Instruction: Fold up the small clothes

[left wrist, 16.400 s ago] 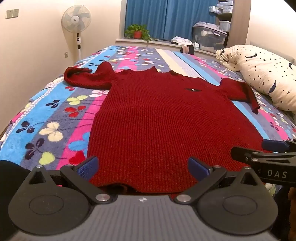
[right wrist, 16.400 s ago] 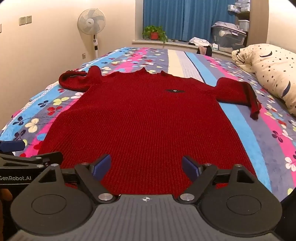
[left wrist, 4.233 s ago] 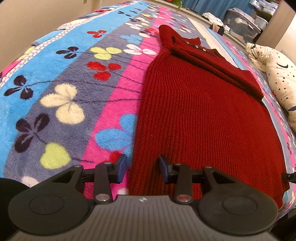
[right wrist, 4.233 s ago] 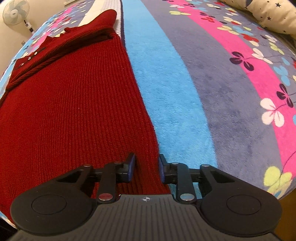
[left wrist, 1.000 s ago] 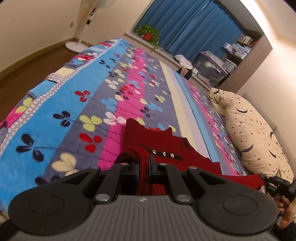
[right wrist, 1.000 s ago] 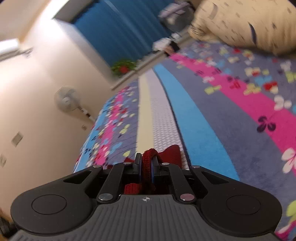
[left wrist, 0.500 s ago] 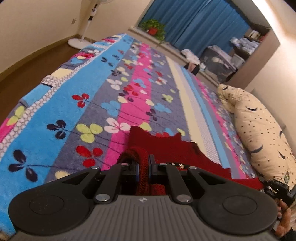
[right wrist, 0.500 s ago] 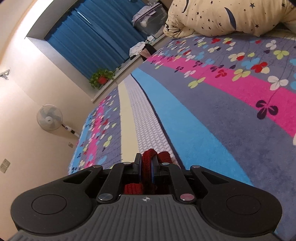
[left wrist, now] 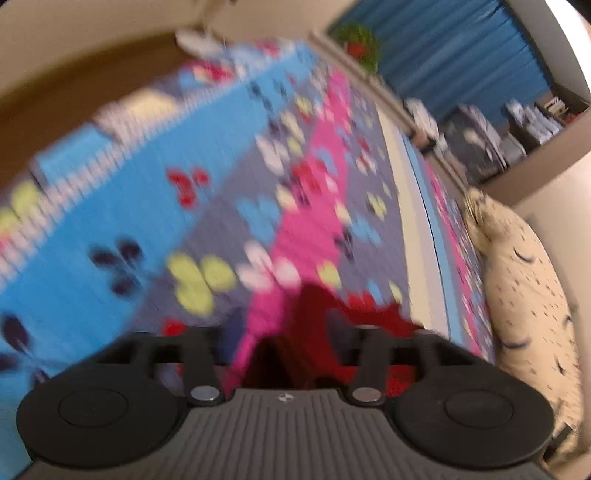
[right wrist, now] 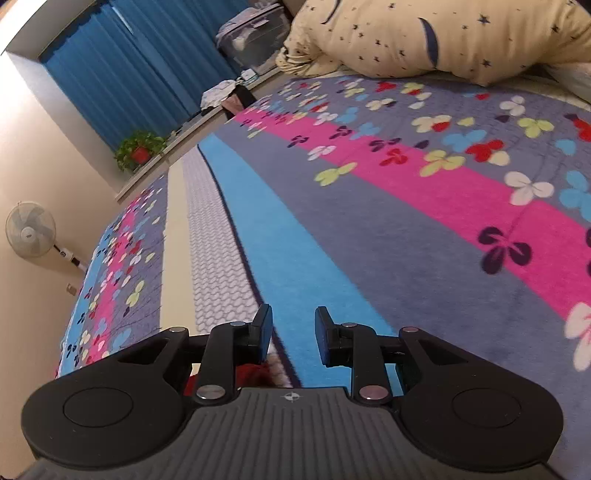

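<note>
The red knit sweater [left wrist: 325,317] lies on the flowered bedspread [left wrist: 155,206], just ahead of and under my left gripper [left wrist: 280,336]. The left view is blurred by motion, but its jaws stand apart with the sweater loose between them. My right gripper [right wrist: 291,332] is open and empty above the bedspread [right wrist: 406,206]. Only a small red scrap of the sweater [right wrist: 255,374] shows beneath its left finger. The rest of the sweater is hidden behind the gripper bodies.
A star-patterned pillow [right wrist: 436,33] lies at the bed's far right and also shows in the left wrist view [left wrist: 524,280]. Blue curtains [right wrist: 122,74], a potted plant [right wrist: 138,149] on the sill, storage boxes [right wrist: 255,33] and a standing fan [right wrist: 31,230] are beyond the bed.
Both grippers were shut on the sweater's folded edge and have opened, letting it drop onto the bed. The left gripper is moving fast, so its view is blurred.
</note>
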A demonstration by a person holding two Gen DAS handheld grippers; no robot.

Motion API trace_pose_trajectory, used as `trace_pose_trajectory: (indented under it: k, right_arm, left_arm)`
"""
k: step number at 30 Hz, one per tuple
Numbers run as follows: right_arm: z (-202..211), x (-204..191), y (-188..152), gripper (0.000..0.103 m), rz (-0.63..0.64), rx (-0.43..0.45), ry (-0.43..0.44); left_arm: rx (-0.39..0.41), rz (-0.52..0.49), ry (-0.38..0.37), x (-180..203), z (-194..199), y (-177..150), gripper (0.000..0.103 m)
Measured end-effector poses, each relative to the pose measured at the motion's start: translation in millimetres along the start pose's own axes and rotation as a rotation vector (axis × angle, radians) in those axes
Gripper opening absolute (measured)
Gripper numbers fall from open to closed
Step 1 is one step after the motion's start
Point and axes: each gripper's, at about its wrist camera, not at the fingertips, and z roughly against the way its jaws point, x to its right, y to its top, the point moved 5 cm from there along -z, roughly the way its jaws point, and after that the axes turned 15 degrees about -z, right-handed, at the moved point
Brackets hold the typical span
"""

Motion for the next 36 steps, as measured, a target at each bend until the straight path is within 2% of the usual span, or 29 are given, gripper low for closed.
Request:
trace_pose_trajectory:
  k: [2,3,5,7,9,12,14,19,24,26,27,28,30,34,36]
  right_arm:
    - [1,3,-3,0.028,0.032,-0.027,-0.001]
    - [2,4,-6,0.028,0.058,-0.044,-0.009]
    - [-1,6,-12,0.031,0.090,-0.093,-0.020]
    - [-6,9,-19,0.040,0.106,-0.161,-0.044]
    - [-10,11,-25,0.040,0.121,-0.206,-0.063]
    - [-13,9,-31,0.042,0.137,-0.248,-0.054]
    - [-20,3,-41,0.043,0.172,-0.301,-0.040]
    - [-35,-25,-64,0.052,0.301,-0.359,-0.013]
    - [-53,-40,-59,0.054,0.307,-0.311,-0.021]
    - [-59,-43,-55,0.054,0.287,-0.292,-0.013]
    - [-61,-45,-55,0.045,0.285,-0.288,-0.008]
    - [-62,-46,-55,0.029,0.293,-0.283,-0.008]
    - [-60,-50,-54,0.012,0.314,-0.255,-0.005]
    - [-36,-64,-31,0.011,0.251,-0.109,0.124]
    - [-35,-63,-21,0.011,0.205,-0.068,0.149]
  left_arm:
    - [0.025,0.007,-0.009,-5,8,4,0.065]
    - [0.008,0.005,-0.006,-9,7,3,0.065]
    - [-0.082,-0.042,0.043,-11,-2,-6,0.065]
    - [-0.198,-0.135,0.141,-11,-15,-20,0.065]
    - [-0.289,-0.212,0.193,-10,-27,-31,0.065]
    - [-0.316,-0.296,0.140,0,-37,-37,0.066]
    - [-0.321,-0.368,0.079,14,-48,-37,0.068]
    - [-0.269,-0.423,0.022,26,-71,-32,0.068]
    - [-0.245,-0.396,0.009,32,-94,-22,0.068]
    - [-0.236,-0.402,-0.002,34,-98,-20,0.056]
    - [-0.233,-0.403,-0.024,35,-99,-19,0.039]
    - [-0.222,-0.410,-0.034,37,-98,-19,0.021]
    - [-0.187,-0.445,-0.029,40,-95,-16,0.014]
    - [-0.046,-0.419,-0.038,43,-78,2,0.012]
    - [0.008,-0.405,-0.021,43,-76,10,0.012]
